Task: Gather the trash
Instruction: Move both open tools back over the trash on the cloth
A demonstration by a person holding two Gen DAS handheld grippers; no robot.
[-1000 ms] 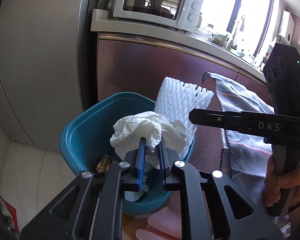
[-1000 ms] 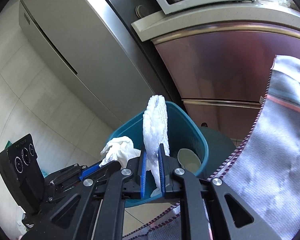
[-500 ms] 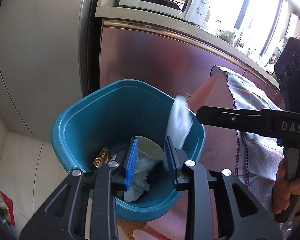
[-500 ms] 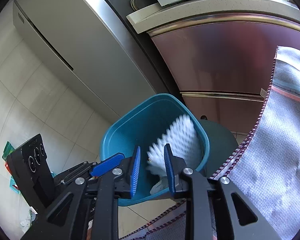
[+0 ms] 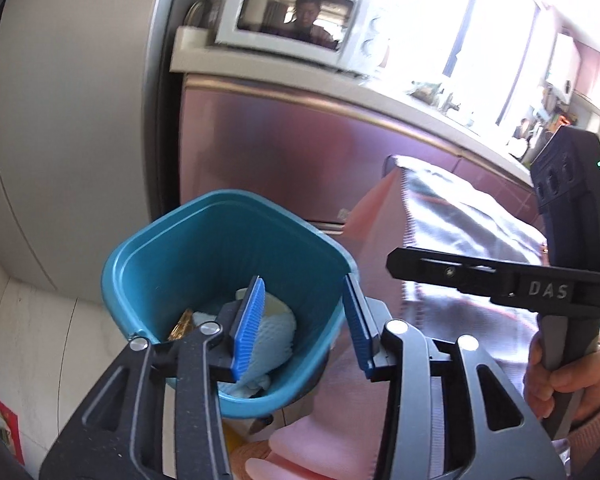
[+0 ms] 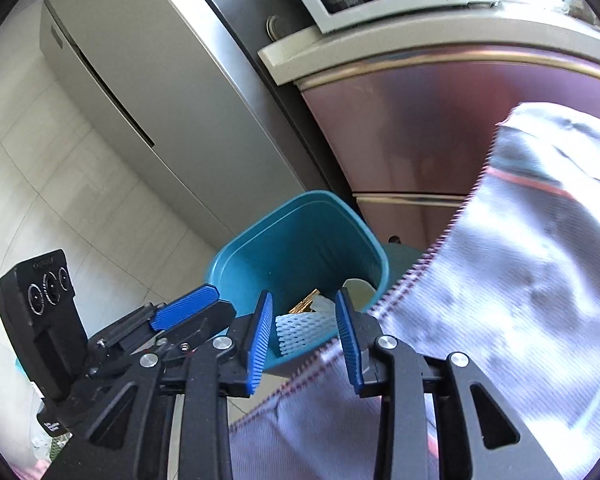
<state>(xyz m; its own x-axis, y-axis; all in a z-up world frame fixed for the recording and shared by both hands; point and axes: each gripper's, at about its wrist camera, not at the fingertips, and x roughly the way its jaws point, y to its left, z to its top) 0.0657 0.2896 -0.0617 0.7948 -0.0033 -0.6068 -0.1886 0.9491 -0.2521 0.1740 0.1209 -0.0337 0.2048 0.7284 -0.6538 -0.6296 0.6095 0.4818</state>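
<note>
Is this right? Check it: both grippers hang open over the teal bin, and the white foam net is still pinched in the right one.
Not quite. The right gripper holds nothing: the right wrist view shows the white foam net lying inside the teal bin. The left gripper is open too.

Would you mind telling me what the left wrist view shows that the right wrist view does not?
Only the left wrist view shows the hand holding the right gripper's handle, and the window. Only the right wrist view shows the tiled floor beside the refrigerator. Both show the teal trash bin holding white foam netting, the microwave, and open, empty grippers.
</note>
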